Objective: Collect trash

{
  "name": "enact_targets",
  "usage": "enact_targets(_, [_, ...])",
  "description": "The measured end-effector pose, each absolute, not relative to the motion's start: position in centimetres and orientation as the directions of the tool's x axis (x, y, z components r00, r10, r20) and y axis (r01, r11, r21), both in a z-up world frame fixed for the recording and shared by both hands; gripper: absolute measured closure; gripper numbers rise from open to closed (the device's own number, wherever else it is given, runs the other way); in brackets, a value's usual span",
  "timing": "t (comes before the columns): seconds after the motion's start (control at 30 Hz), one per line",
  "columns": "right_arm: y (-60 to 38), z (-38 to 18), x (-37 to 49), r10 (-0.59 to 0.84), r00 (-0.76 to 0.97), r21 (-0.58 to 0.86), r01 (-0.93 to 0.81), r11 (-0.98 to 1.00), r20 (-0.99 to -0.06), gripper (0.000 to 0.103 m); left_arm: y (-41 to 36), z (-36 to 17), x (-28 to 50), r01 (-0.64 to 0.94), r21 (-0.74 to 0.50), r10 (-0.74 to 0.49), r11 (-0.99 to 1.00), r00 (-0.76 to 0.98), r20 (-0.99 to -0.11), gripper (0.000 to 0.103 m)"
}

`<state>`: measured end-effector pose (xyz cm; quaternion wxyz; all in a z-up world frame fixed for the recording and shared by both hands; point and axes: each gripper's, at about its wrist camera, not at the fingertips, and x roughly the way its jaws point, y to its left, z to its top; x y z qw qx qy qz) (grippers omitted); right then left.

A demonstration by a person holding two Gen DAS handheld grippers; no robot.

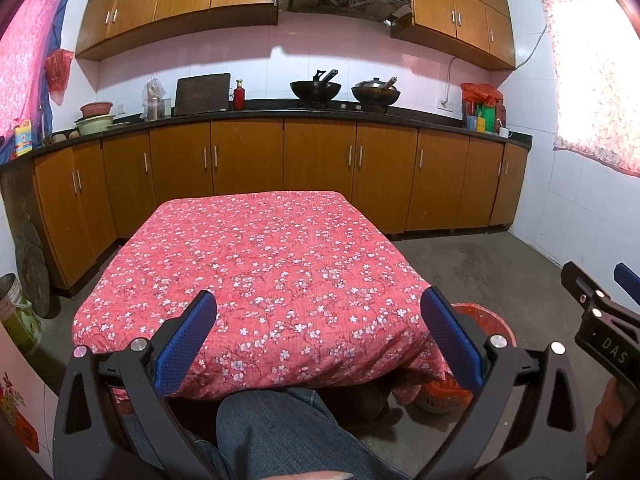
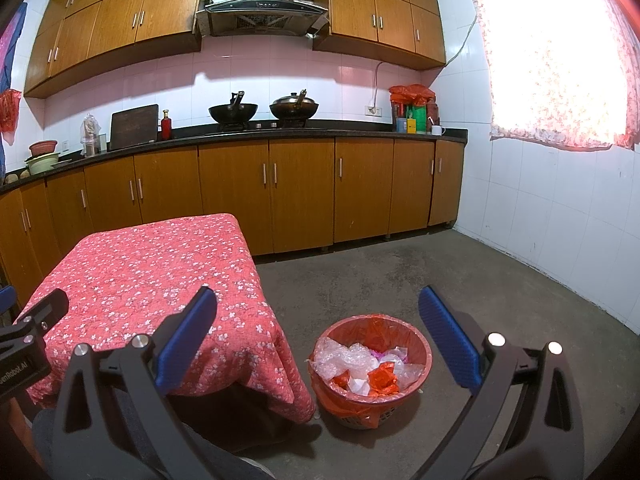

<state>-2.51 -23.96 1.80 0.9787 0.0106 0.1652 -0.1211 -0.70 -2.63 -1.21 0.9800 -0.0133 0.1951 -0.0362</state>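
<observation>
Trash [image 2: 362, 368] already binned, counter [image 1: 256, 264] bare.
Both tongs, left [image 1: 318, 336] and right [image 2: 318, 336], agape, gripping nothing (basket [image 2: 420, 344] just ahead of right); little left.

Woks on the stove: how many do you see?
2. A bare black wok sits on the left burner, and a lidded wok sits on the right burner beside it. None seem hidden.

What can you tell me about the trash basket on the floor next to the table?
The trash basket is round, red and looks like plastic, with a lattice base and a red bag lining whose edge folds over the rim. It stands upright on the grey floor, at the corner of the table where the floral cloth hangs down. Crumpled clear plastic and red wrappers partly fill it. Neither gripper touches it.
</observation>
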Motion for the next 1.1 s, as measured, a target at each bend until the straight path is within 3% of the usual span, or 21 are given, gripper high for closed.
enact_targets(1.1, [-23.65,1.45,-2.57,-0.232,0.915,-0.018,0.24,0.971,-0.33,0.004,-1.9,-1.33,-0.37,0.069,-0.05,-0.083,0.996,0.914,-0.398,0.002])
